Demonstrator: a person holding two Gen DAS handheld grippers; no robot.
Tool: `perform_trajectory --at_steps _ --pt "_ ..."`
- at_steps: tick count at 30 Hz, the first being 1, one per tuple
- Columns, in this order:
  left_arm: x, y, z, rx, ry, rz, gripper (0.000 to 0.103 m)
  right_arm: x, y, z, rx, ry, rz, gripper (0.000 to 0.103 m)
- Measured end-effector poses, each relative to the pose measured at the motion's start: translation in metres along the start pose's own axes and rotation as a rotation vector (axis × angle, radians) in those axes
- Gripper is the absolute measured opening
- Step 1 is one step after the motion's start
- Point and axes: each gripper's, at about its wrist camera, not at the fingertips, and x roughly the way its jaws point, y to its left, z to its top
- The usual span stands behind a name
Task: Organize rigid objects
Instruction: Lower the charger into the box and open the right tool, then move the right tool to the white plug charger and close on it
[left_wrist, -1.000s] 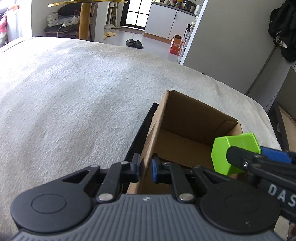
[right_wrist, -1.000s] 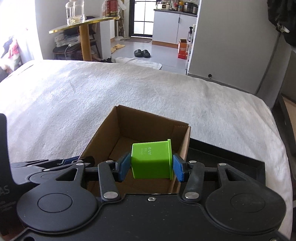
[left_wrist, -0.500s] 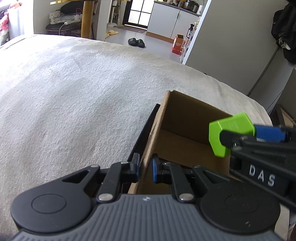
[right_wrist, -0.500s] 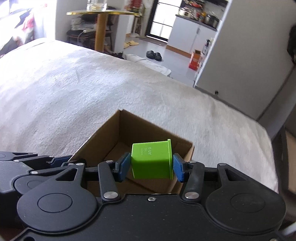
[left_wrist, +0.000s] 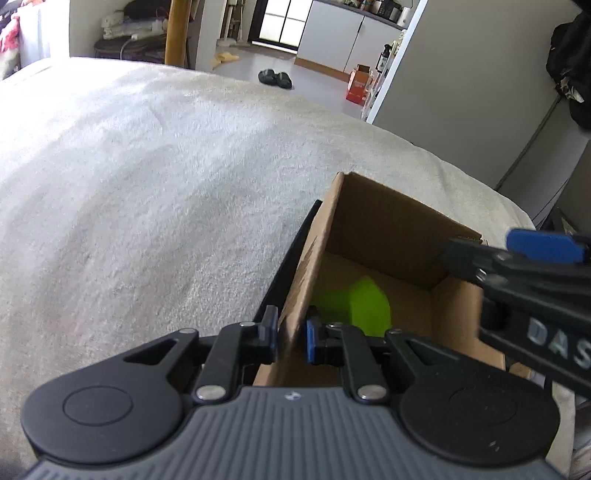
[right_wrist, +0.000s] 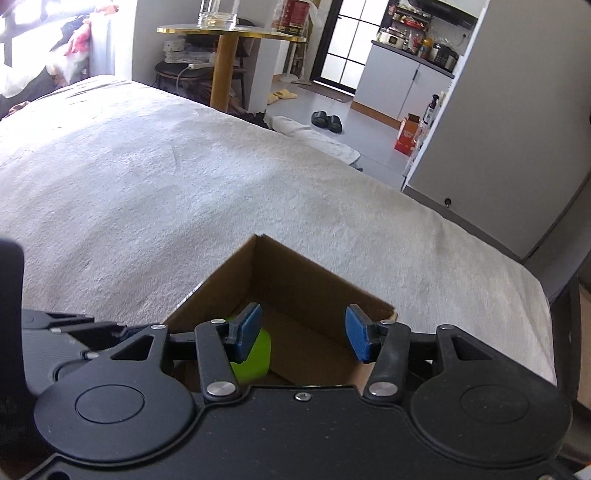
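Observation:
An open cardboard box (left_wrist: 384, 225) stands on a white bed cover; it also shows in the right wrist view (right_wrist: 314, 280). A green hexagonal cup (left_wrist: 364, 304) lies on the box floor, and shows in the right wrist view (right_wrist: 255, 354) below the left finger. My left gripper (left_wrist: 291, 332) is shut on the box's left wall. My right gripper (right_wrist: 301, 334) is open and empty above the box; it shows from the side in the left wrist view (left_wrist: 517, 258).
A black tray (left_wrist: 291, 258) lies under the box. The white cover (left_wrist: 147, 184) spreads left and far of the box. Beyond the bed are a round yellow table (right_wrist: 229, 33), black slippers (right_wrist: 327, 120) and a grey wall (right_wrist: 517, 129).
My right gripper has opened and let go of the green cup, which has dropped to the box floor. My left gripper keeps its hold on the box wall.

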Motion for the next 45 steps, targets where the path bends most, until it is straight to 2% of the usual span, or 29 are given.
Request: perform_trajectory --at_steps 7,11,20,27,30,41,45 --pt "-0.002 -0.008 -0.003 0.034 -0.001 0.021 0.014 -0.013 -0.011 -0.018 0.056 0.018 -0.019 0.056" --pt "-0.007 -0.011 -0.002 0.058 0.0 0.044 0.018 -0.027 -0.021 -0.031 0.099 0.015 -0.026 0.059" --pt "-0.027 -0.024 0.0 0.104 -0.011 0.089 0.044 -0.056 -0.049 -0.059 0.192 0.017 -0.01 0.062" --pt "-0.048 -0.043 -0.007 0.157 -0.008 0.087 0.064 -0.072 -0.065 -0.075 0.257 0.01 -0.007 0.071" --pt "-0.055 -0.052 -0.012 0.187 -0.003 0.089 0.067 -0.079 -0.073 -0.083 0.282 0.008 -0.007 0.074" --pt "-0.08 -0.079 -0.023 0.244 0.002 0.101 0.071 -0.098 -0.097 -0.114 0.347 0.003 -0.003 0.075" --pt "-0.09 -0.084 -0.024 0.228 -0.002 0.119 0.075 -0.102 -0.107 -0.12 0.363 -0.004 0.015 0.076"
